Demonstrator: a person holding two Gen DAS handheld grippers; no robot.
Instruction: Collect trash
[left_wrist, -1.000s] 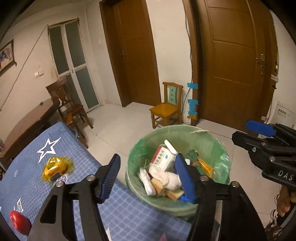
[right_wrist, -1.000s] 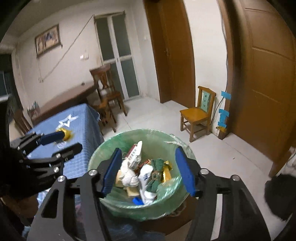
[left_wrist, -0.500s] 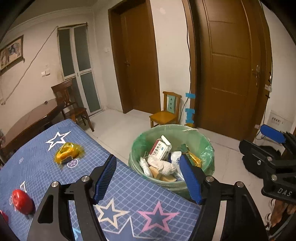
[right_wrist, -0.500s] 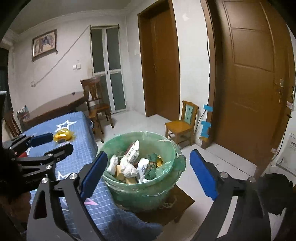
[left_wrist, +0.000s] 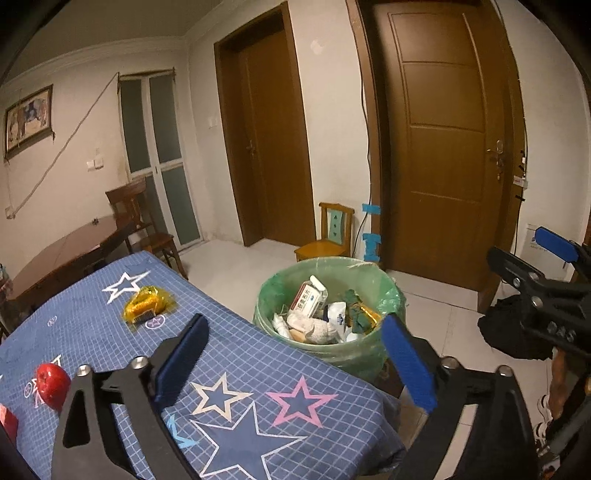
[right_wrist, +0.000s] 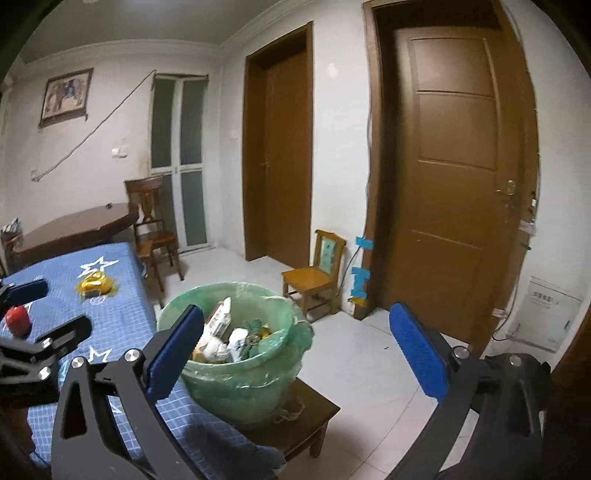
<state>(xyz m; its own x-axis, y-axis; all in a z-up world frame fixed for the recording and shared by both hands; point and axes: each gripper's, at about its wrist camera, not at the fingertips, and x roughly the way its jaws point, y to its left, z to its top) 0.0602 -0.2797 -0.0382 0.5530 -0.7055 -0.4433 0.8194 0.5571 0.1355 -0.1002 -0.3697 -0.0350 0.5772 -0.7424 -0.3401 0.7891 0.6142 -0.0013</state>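
Left gripper (left_wrist: 295, 350), right gripper (right_wrist: 299, 347): jaws just opened wide, empty, near bin (left_wrist: 384, 291)

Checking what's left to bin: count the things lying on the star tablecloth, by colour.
Gold: 1, crinkly wrapper
Red: 2, apple and a piece at the picture's edge
Total: 3

The left gripper (left_wrist: 295, 360) and right gripper (right_wrist: 297, 354) were matt black frames with triangular cut-outs. Each finger carried a ribbed blue pad (left_wrist: 408, 360) and round silver screws (left_wrist: 138, 362) at its pivots.
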